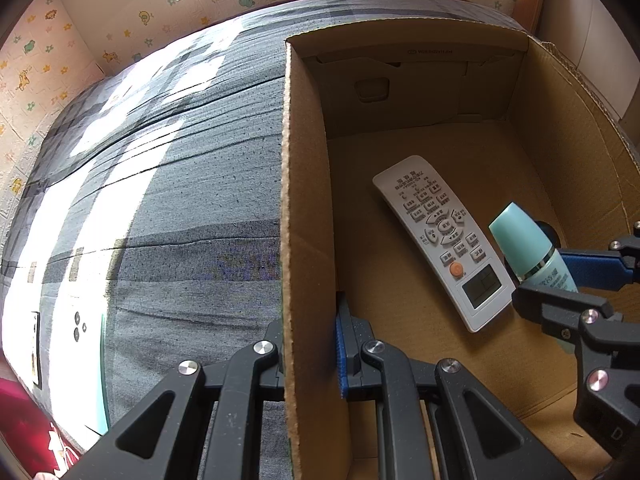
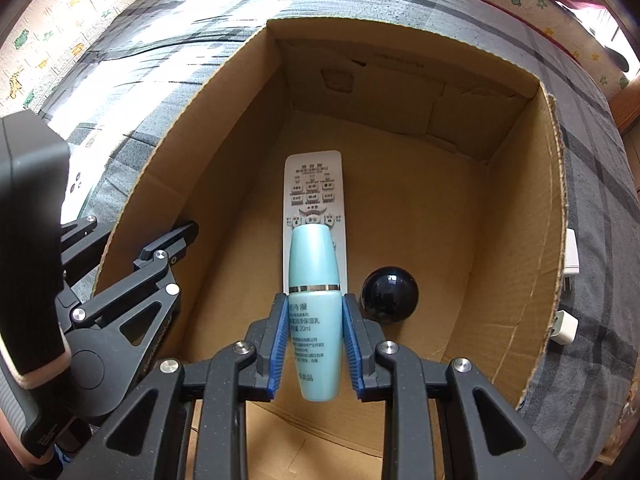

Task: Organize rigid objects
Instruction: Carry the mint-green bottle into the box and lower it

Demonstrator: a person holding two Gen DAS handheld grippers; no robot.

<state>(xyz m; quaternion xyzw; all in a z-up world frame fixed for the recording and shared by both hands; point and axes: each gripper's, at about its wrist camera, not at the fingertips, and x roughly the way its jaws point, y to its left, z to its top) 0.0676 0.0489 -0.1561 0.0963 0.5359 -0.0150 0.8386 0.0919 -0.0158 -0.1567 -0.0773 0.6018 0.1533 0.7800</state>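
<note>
An open cardboard box (image 1: 304, 200) stands on a grey checked bedspread. My left gripper (image 1: 310, 360) is shut on the box's left wall, one finger outside and the blue pad inside. A white remote control (image 1: 440, 236) lies flat on the box floor. My right gripper (image 2: 316, 344) points down into the box (image 2: 556, 200) and is shut on a teal lotion bottle (image 2: 316, 312), which hangs cap-first just above the remote (image 2: 314, 184). A glossy black ball (image 2: 390, 294) rests on the floor just right of the bottle. From the left wrist the bottle (image 1: 528, 248) mostly hides the ball.
Two white plug adapters (image 2: 570, 256) lie on the bedspread outside the box's right wall. A flat white device with buttons (image 1: 78, 326) lies on the bed to the left. Bare cardboard floor shows in the box's far half and left side. Patterned wall panels border the bed.
</note>
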